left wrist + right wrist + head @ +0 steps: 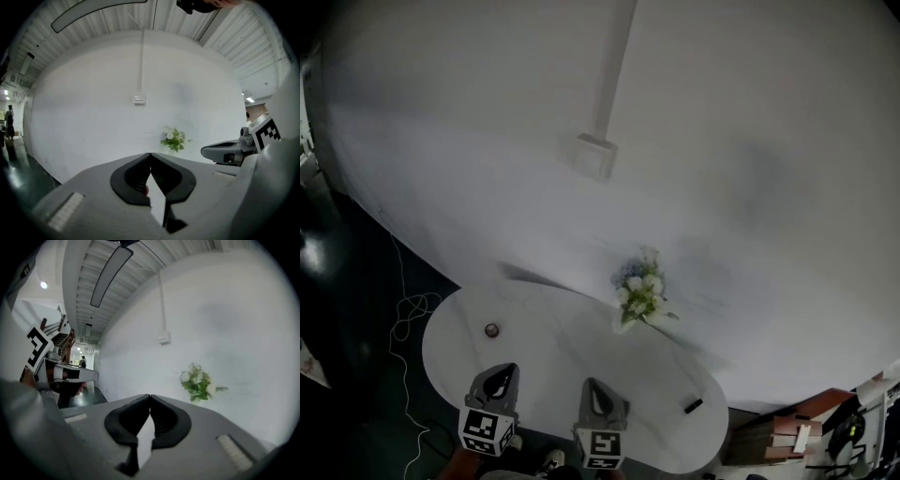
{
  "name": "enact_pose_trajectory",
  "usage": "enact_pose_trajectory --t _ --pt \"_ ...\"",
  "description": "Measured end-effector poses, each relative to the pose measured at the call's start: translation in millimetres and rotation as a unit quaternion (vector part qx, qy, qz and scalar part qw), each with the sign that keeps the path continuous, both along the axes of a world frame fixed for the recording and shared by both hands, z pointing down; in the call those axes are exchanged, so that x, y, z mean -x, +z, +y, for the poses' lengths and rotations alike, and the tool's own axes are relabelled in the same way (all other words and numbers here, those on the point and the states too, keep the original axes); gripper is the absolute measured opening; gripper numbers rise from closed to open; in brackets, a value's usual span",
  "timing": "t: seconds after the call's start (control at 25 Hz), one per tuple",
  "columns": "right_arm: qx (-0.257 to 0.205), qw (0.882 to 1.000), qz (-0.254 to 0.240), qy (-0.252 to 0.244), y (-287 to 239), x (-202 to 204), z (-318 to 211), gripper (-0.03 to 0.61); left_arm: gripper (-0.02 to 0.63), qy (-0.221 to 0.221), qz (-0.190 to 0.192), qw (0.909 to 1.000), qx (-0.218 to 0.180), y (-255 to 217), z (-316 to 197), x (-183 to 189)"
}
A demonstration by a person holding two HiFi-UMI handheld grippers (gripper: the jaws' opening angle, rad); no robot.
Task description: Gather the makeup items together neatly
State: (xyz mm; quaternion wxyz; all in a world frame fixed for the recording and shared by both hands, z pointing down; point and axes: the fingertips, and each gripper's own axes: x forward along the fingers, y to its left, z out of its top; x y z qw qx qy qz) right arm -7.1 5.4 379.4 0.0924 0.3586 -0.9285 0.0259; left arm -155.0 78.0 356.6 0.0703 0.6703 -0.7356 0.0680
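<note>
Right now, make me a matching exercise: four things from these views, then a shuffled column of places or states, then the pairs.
1 flowers
2 small round item
3 small black item
4 left gripper

A near the right end of the table
B jaws together
C left part of the table
D far edge, by the wall

Pairs: 1-D, 2-C, 3-A, 4-B

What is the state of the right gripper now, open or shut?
Shut. In the right gripper view, the right gripper has both jaw tips touching, with nothing between them.
</note>
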Motion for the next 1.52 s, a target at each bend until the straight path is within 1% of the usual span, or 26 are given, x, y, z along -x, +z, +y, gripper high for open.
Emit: enact_pose_trajectory --t 0.24,0.4,0.56,0.68,0.88,1.08,1.24,1.4,1.52 --pt "0.003 0.997 0.001 -0.073 8 50 20 0.005 0.011 -0.071 -0.002 0.9975 0.004 5 42 39" --pt "0.004 0.993 0.004 -0.114 11 94 30 0.005 0.011 -0.110 -0.001 0.9939 0.005 7 64 74" --pt "0.005 0.989 0.014 -0.149 19 144 42 0.005 0.011 -0.138 0.004 0.9904 0.009 16 80 115" --pt "0.011 0.986 0.025 -0.166 31 182 48 0.005 0.011 -0.149 0.011 0.9887 0.019 29 88 147" --pt "0.028 0.983 0.044 -0.176 58 244 45 0.005 0.011 -0.154 0.017 0.9874 0.033 50 85 208" --pt "0.053 0.982 0.065 -0.167 94 288 32 0.005 0.011 -0.146 0.044 0.9867 0.058 88 72 252" --pt "0.074 0.982 0.081 -0.155 130 309 17 0.005 0.011 -0.130 0.059 0.9866 0.078 123 56 270" --pt "0.095 0.980 0.102 -0.145 171 318 10 0.005 0.011 -0.116 0.076 0.9849 0.103 159 45 278" --pt "0.109 0.978 0.115 -0.138 195 325 4 0.005 0.011 -0.106 0.083 0.9841 0.116 178 38 286"
